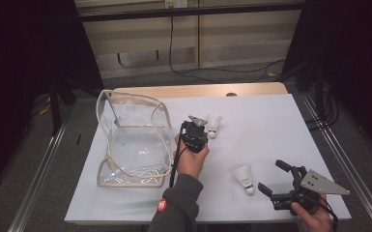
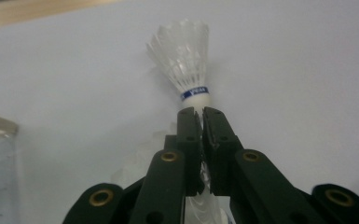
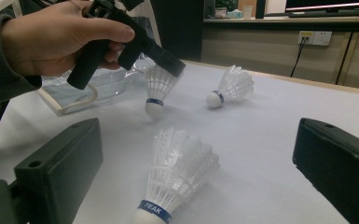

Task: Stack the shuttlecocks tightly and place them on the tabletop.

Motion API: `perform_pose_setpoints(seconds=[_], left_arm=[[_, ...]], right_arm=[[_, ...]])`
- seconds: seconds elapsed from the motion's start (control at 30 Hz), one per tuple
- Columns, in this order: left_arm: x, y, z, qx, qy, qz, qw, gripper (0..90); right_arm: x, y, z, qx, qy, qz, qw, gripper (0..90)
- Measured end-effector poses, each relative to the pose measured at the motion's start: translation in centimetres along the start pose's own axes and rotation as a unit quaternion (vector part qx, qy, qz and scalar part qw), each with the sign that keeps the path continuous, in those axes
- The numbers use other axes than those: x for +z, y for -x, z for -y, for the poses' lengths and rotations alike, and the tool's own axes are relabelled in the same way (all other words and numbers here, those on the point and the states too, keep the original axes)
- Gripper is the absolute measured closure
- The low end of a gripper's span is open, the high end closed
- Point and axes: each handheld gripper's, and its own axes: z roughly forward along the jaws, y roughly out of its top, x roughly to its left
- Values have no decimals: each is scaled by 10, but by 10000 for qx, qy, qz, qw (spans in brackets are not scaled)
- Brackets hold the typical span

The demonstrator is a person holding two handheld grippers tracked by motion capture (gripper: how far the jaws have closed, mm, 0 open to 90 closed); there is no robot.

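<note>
The left tongs [image 3: 161, 70], pinching only the feather skirt of a shuttlecock [image 3: 157, 91] just off the table [image 1: 270, 125] beside the clear bag [image 1: 130, 145], could crush or drop it, while the right tongs [image 1: 275, 180] wait wide near another shuttlecock [image 1: 244, 178].

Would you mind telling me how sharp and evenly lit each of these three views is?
High view: the white table is evenly lit, the room around it dark, and the clear bag shows faint glare. Left gripper view: the far shuttlecock is soft and slightly washed out. Right gripper view: the near shuttlecock is fairly sharp and casts a soft shadow.
</note>
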Motion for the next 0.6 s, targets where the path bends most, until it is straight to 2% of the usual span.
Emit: perform_pose_setpoints(seconds=[0.2, 0.37, 0.53, 0.6], left_arm=[[0, -4, -3, 161, 276, -377, 9988, 865], [4, -9, -5, 163, 477, -615, 9968, 866], [12, -13, -6, 187, 555, -786, 9952, 868], [15, -15, -7, 280, 555, -892, 9941, 868]], right_arm=[[0, 0, 0, -18, -6, 2, 10000, 9], [0, 0, 0, -13, -10, -2, 10000, 8], [0, 0, 0, -3, 5, 4, 10000, 8], [0, 0, 0, 16, 6, 6, 10000, 9]])
